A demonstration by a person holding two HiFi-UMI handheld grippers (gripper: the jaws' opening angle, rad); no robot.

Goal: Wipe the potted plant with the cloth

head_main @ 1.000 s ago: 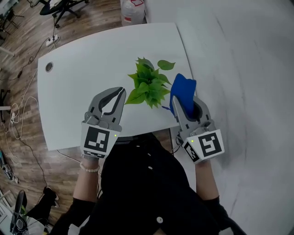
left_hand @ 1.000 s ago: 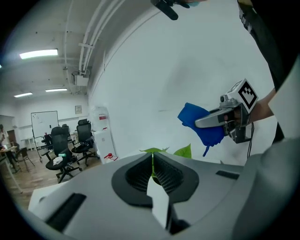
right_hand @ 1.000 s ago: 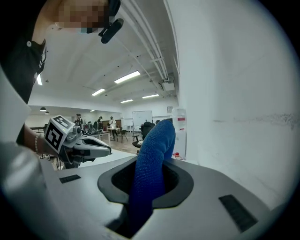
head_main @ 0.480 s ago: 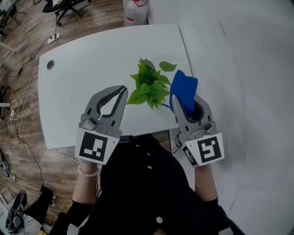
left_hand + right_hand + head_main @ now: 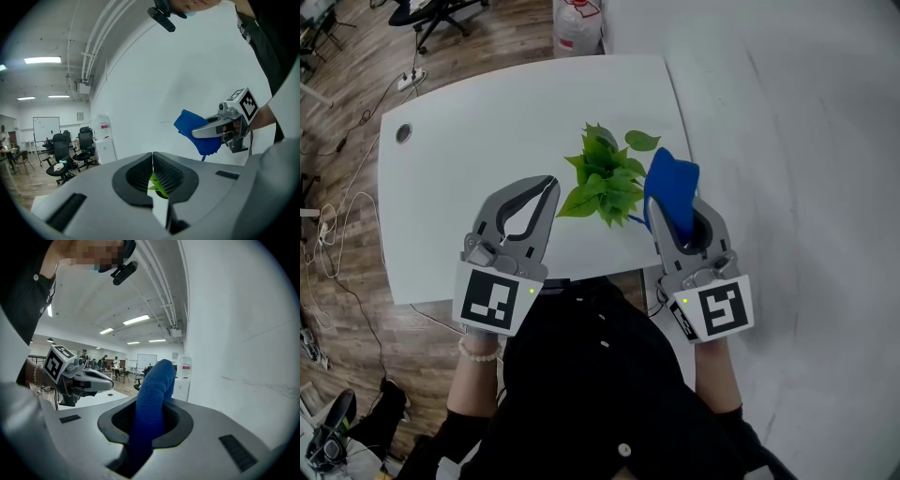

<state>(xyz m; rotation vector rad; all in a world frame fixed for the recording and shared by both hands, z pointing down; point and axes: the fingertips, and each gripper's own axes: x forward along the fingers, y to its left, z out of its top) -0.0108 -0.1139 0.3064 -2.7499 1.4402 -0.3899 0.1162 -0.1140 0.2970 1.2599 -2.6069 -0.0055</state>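
**Soft leaves, soft cloth: go gently**

The left gripper point(image 5: 550, 182) is shut tight with nothing in it. It hangs over the white bench point(image 5: 450, 178), just left of the potted plant point(image 5: 605, 183).

The plant sits near the front right part of the bench. It has a bunch of bright green leaves, and 1 leaf sticks out at the top right. The leaves hide the pot.

I think the leaves are thin and bendy and could tear. The plant looks light, so a hard push might tip it. It would be best to hold the pot low down, or prop 1 leaf from under, and rub softly.

Just right of the plant is the blue cloth point(image 5: 672, 178). The right gripper point(image 5: 675, 220) is pinched shut on its lower part. The soft, floppy top stands free for wiping. I can't tell if the cloth touches the leaves.
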